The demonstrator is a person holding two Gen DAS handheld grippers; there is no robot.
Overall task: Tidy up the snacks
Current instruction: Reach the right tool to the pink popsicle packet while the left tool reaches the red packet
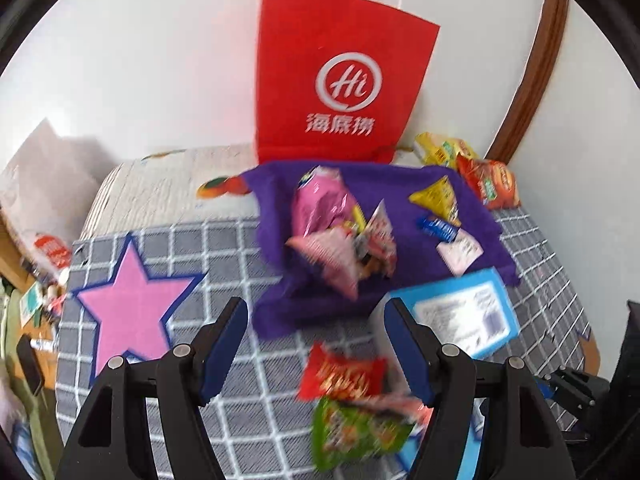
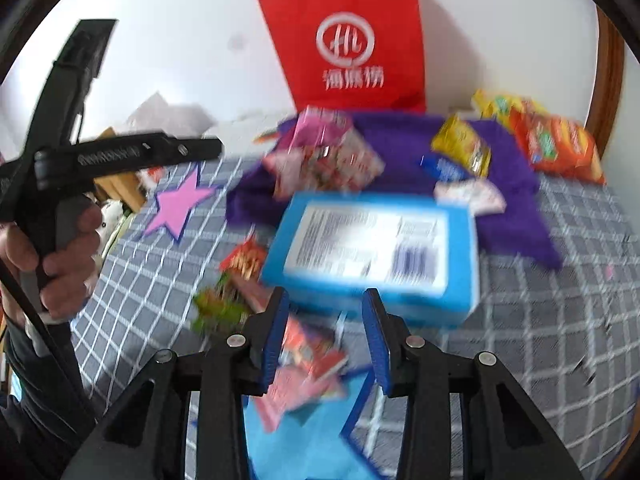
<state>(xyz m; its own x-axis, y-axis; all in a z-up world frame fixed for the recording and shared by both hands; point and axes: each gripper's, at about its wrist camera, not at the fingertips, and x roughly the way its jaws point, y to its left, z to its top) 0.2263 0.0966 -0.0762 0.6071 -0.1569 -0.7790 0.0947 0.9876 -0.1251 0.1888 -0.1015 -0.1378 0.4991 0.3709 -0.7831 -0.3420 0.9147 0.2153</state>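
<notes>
- Right gripper point(image 2: 325, 336) has its jaws a bit apart, nothing pinched, hanging over the red packets point(image 2: 304, 372) just in front of the blue box point(image 2: 372, 256).
- Left gripper point(image 1: 316, 344) is half open and empty, above the red pack point(image 1: 340, 376) and green pack point(image 1: 356, 432).
- Packets look light, crinkly and slippery, so I'd pinch a sealed edge.
- The box looks stiff; I'd grab it across the short sides.

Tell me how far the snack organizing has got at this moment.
Early, as far as the blurred frames show. Nothing looks sorted: packets lie loose on the purple cloth, more lie on the checked blanket by the blue box, and the red bag stands behind. Left gripper and right gripper grip nothing.
</notes>
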